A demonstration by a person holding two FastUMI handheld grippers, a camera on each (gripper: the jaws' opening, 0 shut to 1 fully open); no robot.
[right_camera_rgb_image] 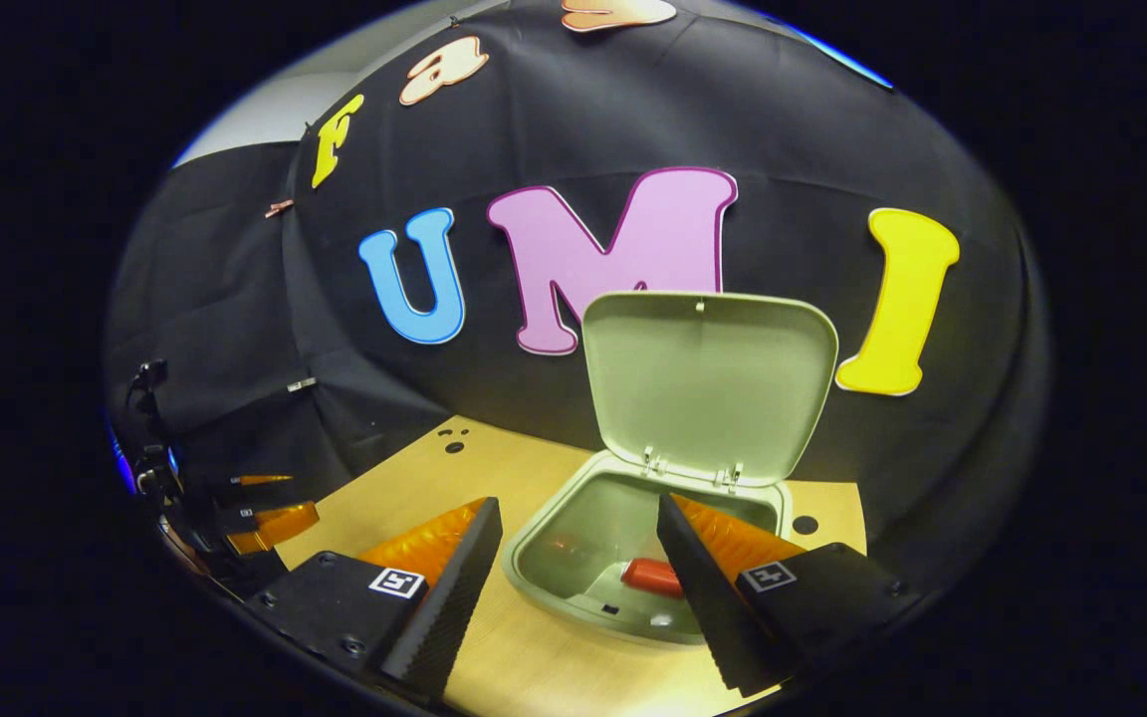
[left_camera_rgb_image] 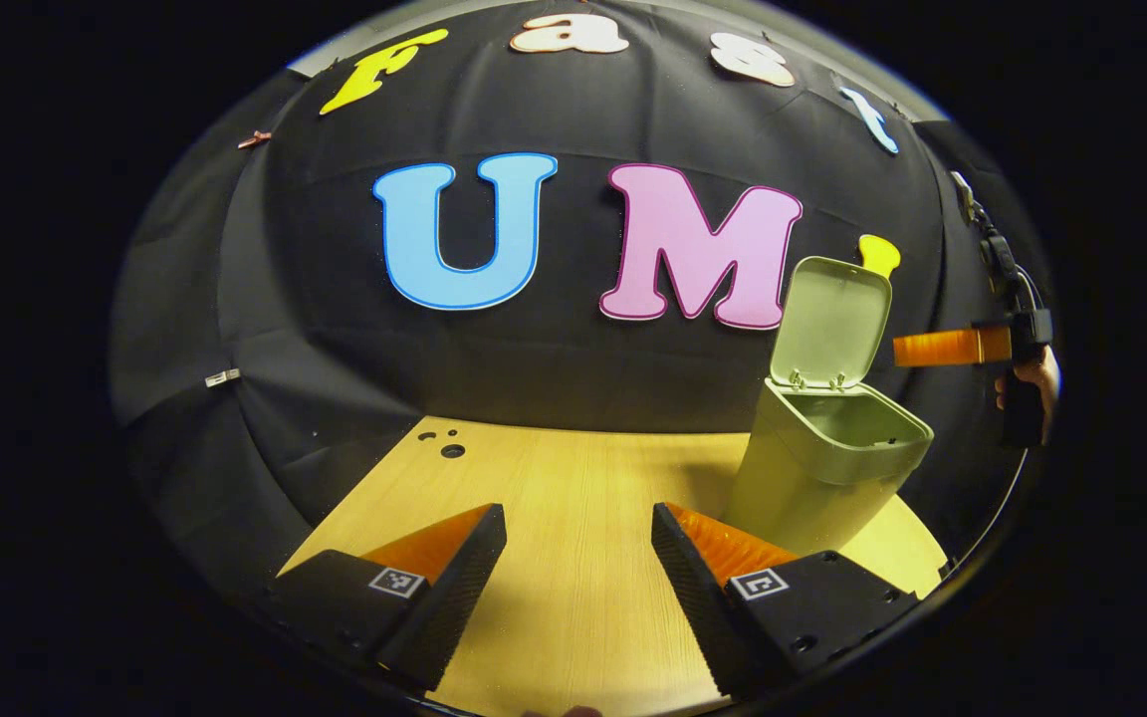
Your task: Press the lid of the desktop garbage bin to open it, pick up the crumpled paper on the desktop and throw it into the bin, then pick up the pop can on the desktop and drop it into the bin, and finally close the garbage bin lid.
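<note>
Wooden desktop [left_camera_rgb_image: 573, 597] meets black cloth wall behind. We count one garbage bin [left_camera_rgb_image: 812, 478] at 3 o'clock in the left gripper view, its lid [left_camera_rgb_image: 832, 319] upright. We see one pop can [right_camera_rgb_image: 651, 576] lying inside, partly hidden by a finger [right_camera_rgb_image: 703, 588] of the right gripper [right_camera_rgb_image: 573, 588]. Both it and the left gripper [left_camera_rgb_image: 578, 588] have jaws apart, empty. Whether the crumpled paper lies inside we cannot tell.
</note>
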